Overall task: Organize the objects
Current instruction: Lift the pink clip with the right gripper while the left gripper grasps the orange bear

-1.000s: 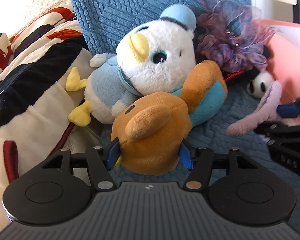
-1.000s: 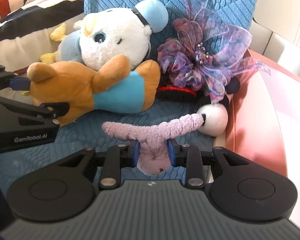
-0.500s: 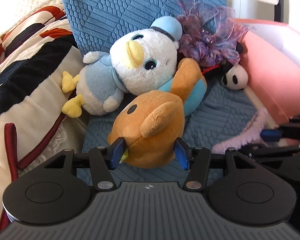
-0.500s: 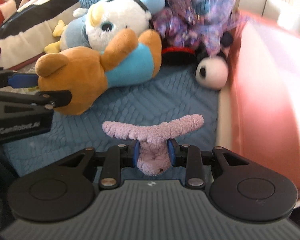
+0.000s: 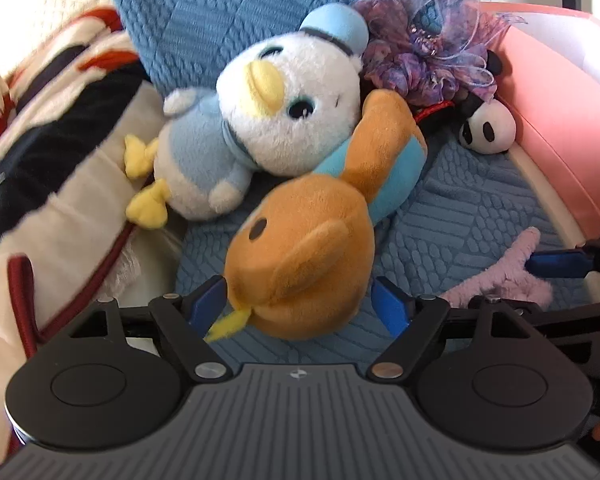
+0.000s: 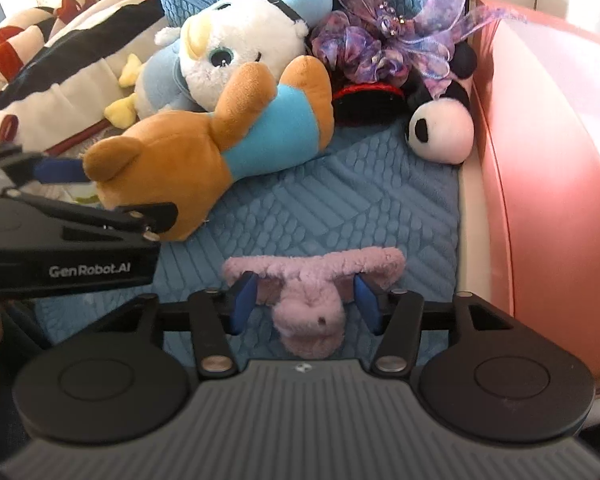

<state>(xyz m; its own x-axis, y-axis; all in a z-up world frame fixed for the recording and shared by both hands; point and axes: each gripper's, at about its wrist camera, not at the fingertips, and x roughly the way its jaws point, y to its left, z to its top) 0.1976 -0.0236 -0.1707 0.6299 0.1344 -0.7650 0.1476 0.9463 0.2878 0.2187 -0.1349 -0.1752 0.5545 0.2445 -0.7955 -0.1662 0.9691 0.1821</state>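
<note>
Orange bear plush (image 5: 300,264) in a blue shirt lies on the blue quilt (image 6: 340,200), head near, long axis running far-right toward the duck plush (image 5: 260,120). My left tongs (image 5: 300,308) stand spread around its head; my right tongs (image 6: 306,300) gape beside the lilac plush (image 6: 312,300).

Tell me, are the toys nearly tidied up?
Nearly, it seems. The white duck, panda and purple bow sit piled against the blue cushion. Both grippers are open: the left gripper around the orange bear, the right gripper around the pink plush, neither squeezed. Left: perhaps backing away.
</note>
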